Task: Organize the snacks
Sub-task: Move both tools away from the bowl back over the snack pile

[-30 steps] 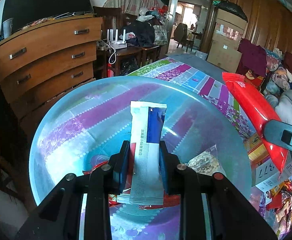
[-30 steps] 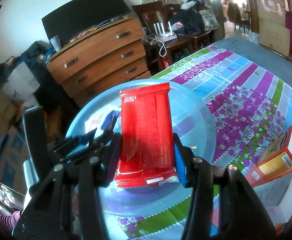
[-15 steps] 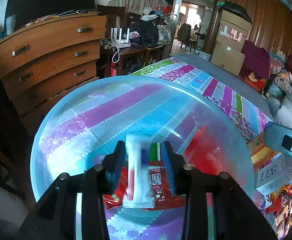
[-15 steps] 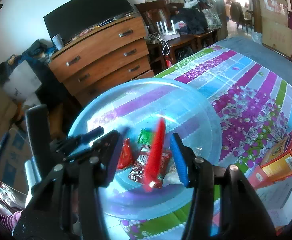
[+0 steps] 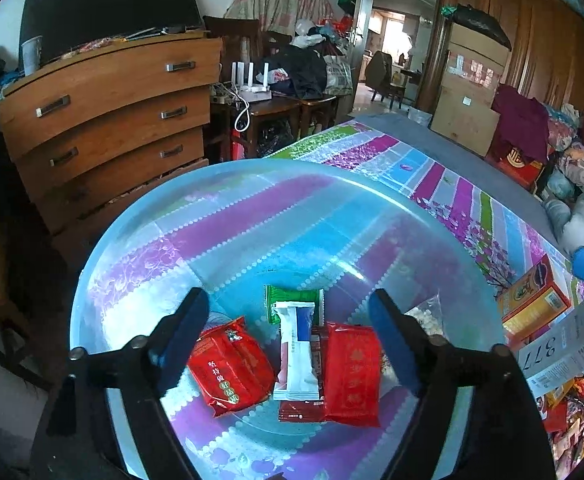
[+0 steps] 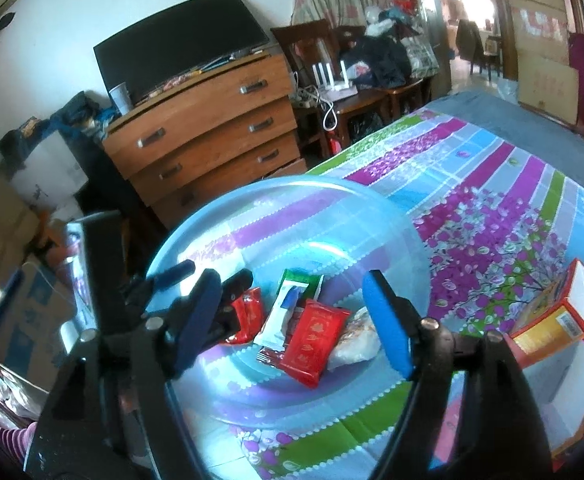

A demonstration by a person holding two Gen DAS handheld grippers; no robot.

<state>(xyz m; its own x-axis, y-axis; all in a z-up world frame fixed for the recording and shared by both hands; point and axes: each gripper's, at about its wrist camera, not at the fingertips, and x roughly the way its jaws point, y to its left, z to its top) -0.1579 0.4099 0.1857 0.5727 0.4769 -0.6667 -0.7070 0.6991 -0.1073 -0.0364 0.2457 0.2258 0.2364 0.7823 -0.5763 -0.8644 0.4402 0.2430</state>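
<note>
Hanging spread wide and empty above the blue basin (image 5: 92, 272), my left tongs (image 5: 288, 336) have let go of the white-and-blue packet (image 5: 296, 354), which a second ago stood pinched between them and now lies flat at the bottom. My right tongs (image 6: 292, 316) gape the same way; the red packet (image 6: 316, 340) they carried half a second ago has dropped beside it, partly over a dark red wrapper (image 6: 270, 356). That puts two more snacks in the basin with the green packet (image 5: 292, 304), the other red packet (image 5: 230, 366) and a clear bag of pale bits (image 6: 354, 340). More snacks wait outside on the striped cloth (image 6: 492, 208), among them an orange box (image 6: 552, 320). The heap at the right edge of my left view is cut off and too blurred to sort, and my fingers hide the clear bag's edges.
</note>
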